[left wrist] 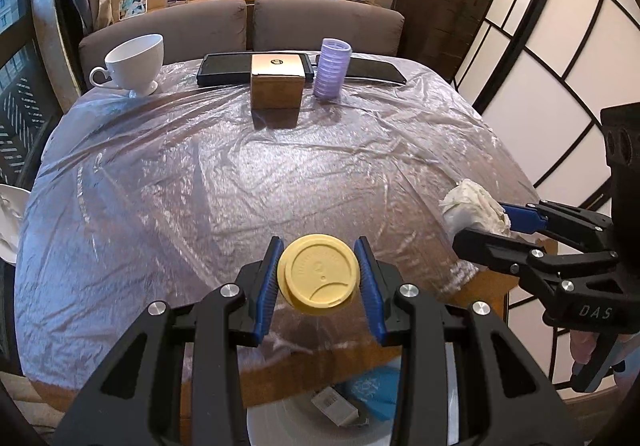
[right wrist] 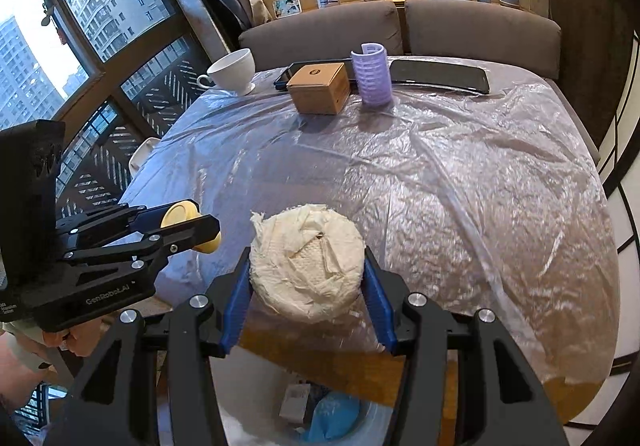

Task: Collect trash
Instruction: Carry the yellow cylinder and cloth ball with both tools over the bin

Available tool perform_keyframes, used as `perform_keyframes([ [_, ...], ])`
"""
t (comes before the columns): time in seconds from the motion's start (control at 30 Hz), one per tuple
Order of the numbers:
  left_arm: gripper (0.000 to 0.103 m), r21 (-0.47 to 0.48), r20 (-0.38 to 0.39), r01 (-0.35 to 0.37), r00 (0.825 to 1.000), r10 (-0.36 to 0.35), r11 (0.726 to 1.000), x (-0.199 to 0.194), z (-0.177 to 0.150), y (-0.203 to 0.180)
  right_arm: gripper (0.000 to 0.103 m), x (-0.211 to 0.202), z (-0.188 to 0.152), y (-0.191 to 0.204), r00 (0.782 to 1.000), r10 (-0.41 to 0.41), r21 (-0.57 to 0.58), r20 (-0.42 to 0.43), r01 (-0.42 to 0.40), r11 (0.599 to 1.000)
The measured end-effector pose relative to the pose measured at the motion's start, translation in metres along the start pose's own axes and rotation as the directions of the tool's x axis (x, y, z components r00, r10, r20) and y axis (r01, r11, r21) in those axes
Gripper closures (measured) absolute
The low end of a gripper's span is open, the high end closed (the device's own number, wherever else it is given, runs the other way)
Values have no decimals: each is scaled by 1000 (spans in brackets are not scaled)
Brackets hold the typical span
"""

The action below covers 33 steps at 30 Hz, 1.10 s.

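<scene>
The yellow cup lid (left wrist: 318,274) is being gripped edge-on by the left tool (left wrist: 319,278), its blue pads closed against the rim. The crumpled tissue wad (right wrist: 307,262) is being clamped in the right tool (right wrist: 306,278). Both items are being held above the near edge of the counter (right wrist: 460,181), with the white bin (right wrist: 380,420) showing below at 6 o'clock; it already contains a small carton and something blue.

For a clean drop, each tool is best carried fully past the counter edge and centred over the bin opening before the pads are released. The lid is likely to tumble sideways, so a low release is advised.

The counter is being covered by a wrinkled clear plastic sheet. At 12 o'clock a brown box (left wrist: 276,85), a lilac ribbed cylinder (left wrist: 333,69) and dark flat devices are standing; at 10 o'clock, a white teacup (left wrist: 134,63). A sofa and a large window are lying beyond.
</scene>
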<state>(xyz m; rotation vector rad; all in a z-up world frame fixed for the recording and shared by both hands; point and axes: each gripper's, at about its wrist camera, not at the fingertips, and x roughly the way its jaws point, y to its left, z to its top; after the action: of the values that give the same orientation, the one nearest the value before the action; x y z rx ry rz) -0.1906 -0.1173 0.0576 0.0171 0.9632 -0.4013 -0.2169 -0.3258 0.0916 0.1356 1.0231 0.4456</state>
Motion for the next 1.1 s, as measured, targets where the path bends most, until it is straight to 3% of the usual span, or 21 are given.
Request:
perform_keyframes([
  [0.67, 65, 41, -59, 36, 998, -33, 999, -30, -49, -21, 52, -27, -50, 13, 997, 43, 3, -60, -43, 999],
  [1.1, 65, 64, -134, 74, 989, -65, 995, -34, -82, -33, 52, -25, -86, 19, 986, 53, -6, -159, -55, 998],
])
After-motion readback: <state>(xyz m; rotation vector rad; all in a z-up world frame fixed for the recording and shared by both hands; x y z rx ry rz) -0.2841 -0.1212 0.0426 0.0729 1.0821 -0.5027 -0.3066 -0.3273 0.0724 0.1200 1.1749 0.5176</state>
